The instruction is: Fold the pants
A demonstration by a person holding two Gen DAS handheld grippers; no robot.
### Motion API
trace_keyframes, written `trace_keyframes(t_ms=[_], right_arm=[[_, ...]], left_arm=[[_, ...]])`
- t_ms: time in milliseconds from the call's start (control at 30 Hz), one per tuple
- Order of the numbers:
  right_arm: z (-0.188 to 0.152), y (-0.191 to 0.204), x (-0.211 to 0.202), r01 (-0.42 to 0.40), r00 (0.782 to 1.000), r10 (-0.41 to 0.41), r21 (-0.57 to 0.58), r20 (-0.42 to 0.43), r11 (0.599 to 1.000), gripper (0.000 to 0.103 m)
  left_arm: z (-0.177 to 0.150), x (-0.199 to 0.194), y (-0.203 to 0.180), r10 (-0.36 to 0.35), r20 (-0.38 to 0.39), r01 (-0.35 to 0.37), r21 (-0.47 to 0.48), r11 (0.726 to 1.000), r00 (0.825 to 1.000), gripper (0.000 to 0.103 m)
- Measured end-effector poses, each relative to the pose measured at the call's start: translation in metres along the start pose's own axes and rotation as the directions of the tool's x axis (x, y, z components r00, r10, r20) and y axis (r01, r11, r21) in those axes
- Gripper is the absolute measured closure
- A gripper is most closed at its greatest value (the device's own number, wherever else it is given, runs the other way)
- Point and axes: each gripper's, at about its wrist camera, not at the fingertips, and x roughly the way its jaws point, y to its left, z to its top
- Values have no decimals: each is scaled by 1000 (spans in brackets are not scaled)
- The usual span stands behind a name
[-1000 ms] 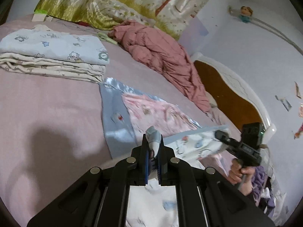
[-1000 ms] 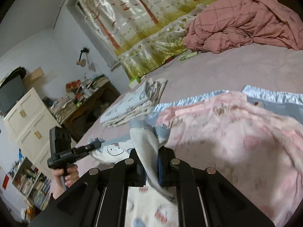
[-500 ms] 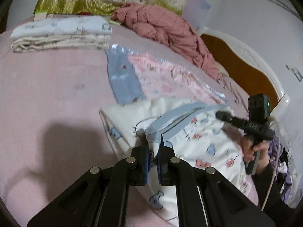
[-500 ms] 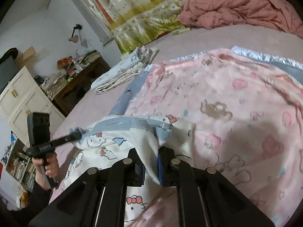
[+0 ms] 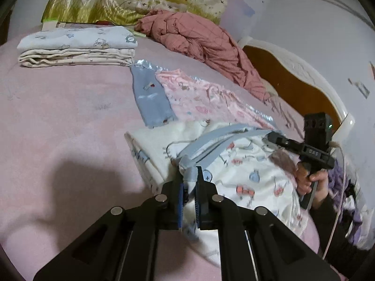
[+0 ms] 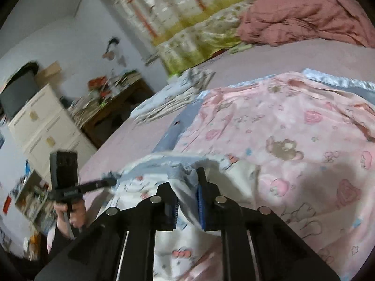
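Left wrist | left claw (image 5: 189,182) pinches pants (image 5: 234,168) waistband | right claw (image 6: 187,187) grips other end | bedsheet (image 5: 58,117) bare leftward

pants (image 5: 246,175) waistband in left hand-held gripper (image 5: 190,180)

Bed (image 5: 58,121) with a pink sheet, stack of folded cloths (image 5: 77,46) at its far side, crumpled red quilt (image 5: 201,44) near the headboard, pink-and-blue blanket (image 5: 187,98) spread flat mid-bed, white printed pants (image 5: 246,171) partly overlapping the blanket's near edge
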Motion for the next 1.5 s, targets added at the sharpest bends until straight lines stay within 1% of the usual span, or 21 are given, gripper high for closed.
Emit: trace_keyframes(t_ms=[133,200,300,433,500,567,633,700,733,800,833,900,967,1033,1100,1167,1200,1233,1267,1400,1500], right_arm=[[-11,18,-5,7,997,-18,-134,-80,991,90],[-16,19,-8,23,994,-38,-149,-103,989,90],[-29,22,-22,16,991,-39,-181,-127,983,90],[-40,27,-37,47,983,-85,-223,-163,974,89],[-46,29,-40,61,974,-110,-241,-196,969,77],[-52,30,-45,85,965,-145,-261,-221,962,53],[-54,33,-53,98,967,-157,-276,-202,956,47],[-51,40,-63,129,973,-179,-300,-145,945,47],[-48,45,-68,161,975,-199,-305,-96,939,47],[-37,50,-71,254,964,-266,-257,-11,932,47],[-32,51,-69,294,954,-299,-217,9,931,47],[-26,51,-63,336,941,-338,-156,14,929,47],[-26,55,-51,326,941,-335,-145,-42,934,54],[-28,60,-39,346,928,-361,-153,-88,926,56],[-30,61,-32,360,922,-374,-141,-96,922,63],[-31,57,-25,386,910,-398,-111,-114,916,71],[-32,56,-23,389,909,-400,-102,-118,915,75],[-33,56,-22,392,908,-401,-95,-120,915,84],[-35,56,-21,394,907,-403,-93,-122,915,90],[-33,58,-27,392,912,-398,-77,-99,917,94],[-32,69,-38,389,915,-398,-116,-67,914,94]], left_arm=[[-14,-3,1,-6,-36,5,-14,1000,999,96],[-15,-5,-3,13,-38,-14,-4,1000,999,96],[-19,-8,-2,25,-38,-25,-15,1000,999,95],[-31,-20,-5,37,-41,-37,-2,999,998,92],[-34,-28,-9,39,-31,-39,11,999,999,91],[-34,-38,-12,28,-6,-28,9,1000,1000,85],[-29,-46,-15,22,37,-21,-7,1000,999,79],[-20,-51,-16,53,88,-49,-39,998,995,77],[-15,-49,-18,84,98,-80,-51,996,992,77],[-6,-42,-24,179,86,-175,-54,983,980,74],[-1,-35,-26,219,64,-216,-59,975,974,74],[3,-25,-27,223,32,-220,-76,972,974,69],[4,-16,-26,213,-5,-213,-92,973,977,64],[3,-7,-26,243,-29,-244,-89,966,970,63],[3,-1,-25,267,-37,-269,-88,959,963,63],[3,2,-22,271,-35,-273,-98,957,962,64],[4,4,-21,274,-36,-276,-103,955,961,72],[5,4,-20,278,-32,-280,-104,954,960,81],[5,4,-19,283,-30,-285,-100,953,959,99],[4,-7,-23,275,17,-273,-85,958,961,100],[4,-21,-32,293,60,-291,-48,956,954,100]])
